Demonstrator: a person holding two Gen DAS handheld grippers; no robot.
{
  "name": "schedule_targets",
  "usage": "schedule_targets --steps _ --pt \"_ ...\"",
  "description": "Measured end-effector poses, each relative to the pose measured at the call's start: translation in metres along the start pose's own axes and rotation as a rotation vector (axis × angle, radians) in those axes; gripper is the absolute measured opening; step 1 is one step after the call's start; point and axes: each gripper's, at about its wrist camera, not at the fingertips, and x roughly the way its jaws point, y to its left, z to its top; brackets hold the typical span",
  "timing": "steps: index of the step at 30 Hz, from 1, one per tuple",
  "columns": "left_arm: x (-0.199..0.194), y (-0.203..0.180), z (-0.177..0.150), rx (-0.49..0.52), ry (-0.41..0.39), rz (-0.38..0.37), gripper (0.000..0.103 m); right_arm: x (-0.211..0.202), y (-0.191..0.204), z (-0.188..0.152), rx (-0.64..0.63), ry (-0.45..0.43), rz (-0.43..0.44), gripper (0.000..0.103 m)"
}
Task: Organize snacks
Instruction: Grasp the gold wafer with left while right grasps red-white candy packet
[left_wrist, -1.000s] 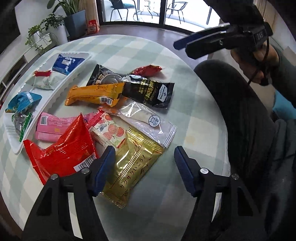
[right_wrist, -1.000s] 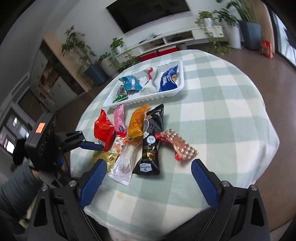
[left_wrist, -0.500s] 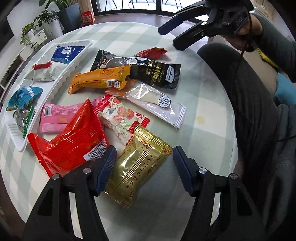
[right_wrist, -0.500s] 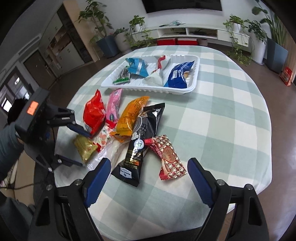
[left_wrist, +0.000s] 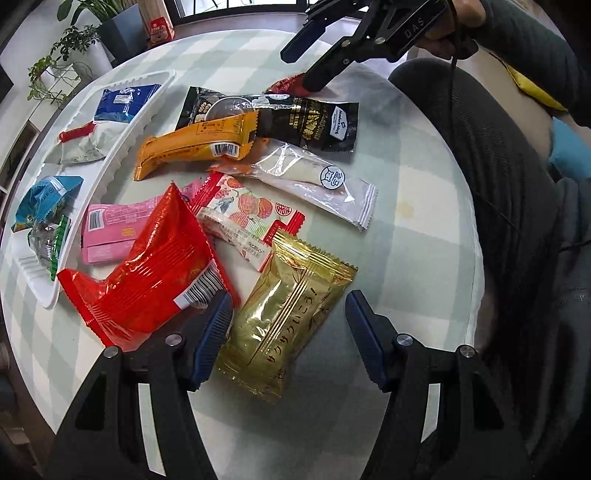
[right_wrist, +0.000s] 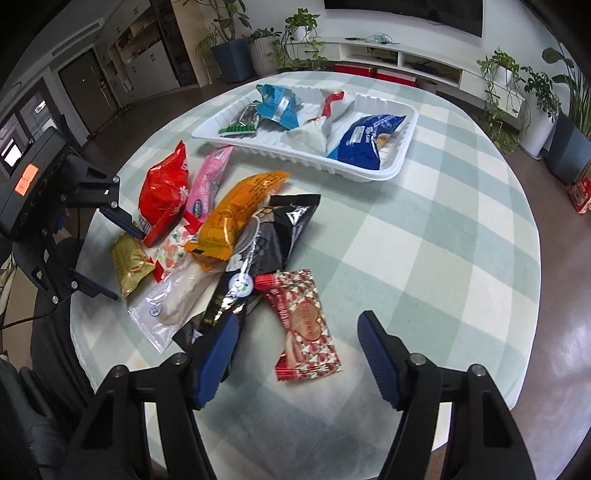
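Several snack packets lie in a heap on the round checked table (right_wrist: 424, 236). My left gripper (left_wrist: 288, 321) is open with its fingers either side of a gold packet (left_wrist: 288, 314), just above it; it also shows in the right wrist view (right_wrist: 118, 262). A red bag (left_wrist: 147, 273) touches its left finger. My right gripper (right_wrist: 295, 350) is open above a red-and-white patterned packet (right_wrist: 306, 325); it also shows in the left wrist view (left_wrist: 310, 51). A white tray (right_wrist: 402, 155) holds a blue packet (right_wrist: 369, 136) and others.
An orange packet (left_wrist: 195, 144), a black packet (left_wrist: 295, 118), a clear-wrapped bun (left_wrist: 314, 177), a pink packet (left_wrist: 110, 229) and a fruit-print packet (left_wrist: 243, 218) lie between the grippers. My lap is at the table's right edge (left_wrist: 476, 236). Potted plants (right_wrist: 532, 99) stand behind.
Both grippers have come down and in towards the heap. The left has closed in over the gold packet, the right over the red-and-white packet. No packet has moved.
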Motion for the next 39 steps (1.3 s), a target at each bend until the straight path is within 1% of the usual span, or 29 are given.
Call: schedule_targets --steps 3,6,7,8,9,10,15,19,20,23,25,26,29,34,36,39 --pt "0.004 0.001 -0.004 0.002 0.023 0.001 0.062 0.010 0.001 -0.001 -0.044 0.038 -0.018 0.063" --pt "0.004 0.007 -0.009 -0.026 0.015 -0.006 0.062 0.019 0.004 -0.002 -0.072 0.068 -0.033 0.061" --pt "0.004 0.008 -0.010 -0.035 0.012 -0.008 0.062 0.021 0.005 -0.003 -0.077 0.075 -0.027 0.057" --pt "0.004 0.008 -0.011 -0.042 0.011 -0.011 0.061 0.023 0.006 -0.002 -0.084 0.077 -0.028 0.055" --pt "0.004 0.008 -0.011 -0.040 0.010 -0.012 0.059 0.024 0.008 -0.001 -0.093 0.075 -0.032 0.054" --pt "0.003 0.007 -0.010 -0.039 0.008 -0.015 0.055 0.024 0.009 -0.001 -0.100 0.075 -0.035 0.052" --pt "0.003 0.005 -0.006 -0.040 0.011 -0.010 0.049 0.027 0.012 0.003 -0.119 0.083 -0.048 0.045" --pt "0.002 0.002 -0.006 -0.059 -0.003 -0.013 0.042 0.027 0.012 0.004 -0.115 0.085 -0.051 0.032" --pt "0.002 0.001 -0.006 -0.067 -0.007 -0.013 0.039 0.027 0.012 0.004 -0.111 0.084 -0.052 0.029" --pt "0.002 -0.005 -0.007 -0.077 -0.019 0.001 0.033 0.026 0.012 0.003 -0.101 0.083 -0.056 0.028" --pt "0.001 -0.008 -0.008 -0.086 -0.027 0.018 0.032 0.025 0.013 0.002 -0.091 0.084 -0.061 0.025" --pt "0.000 -0.010 -0.008 -0.092 -0.032 0.021 0.030 0.024 0.013 0.002 -0.086 0.083 -0.062 0.024" --pt "0.000 -0.012 -0.009 -0.118 -0.043 0.034 0.029 0.021 0.014 0.001 -0.069 0.077 -0.059 0.022" --pt "-0.004 -0.015 -0.015 -0.176 -0.072 0.027 0.029 0.014 0.015 -0.003 -0.036 0.056 -0.038 0.020" --pt "-0.008 -0.017 -0.017 -0.196 -0.098 0.020 0.029 0.010 0.014 -0.005 -0.012 0.042 -0.027 0.020" --pt "-0.019 -0.017 -0.020 -0.254 -0.159 -0.004 0.029 0.004 0.011 -0.008 0.029 0.017 -0.012 0.020"
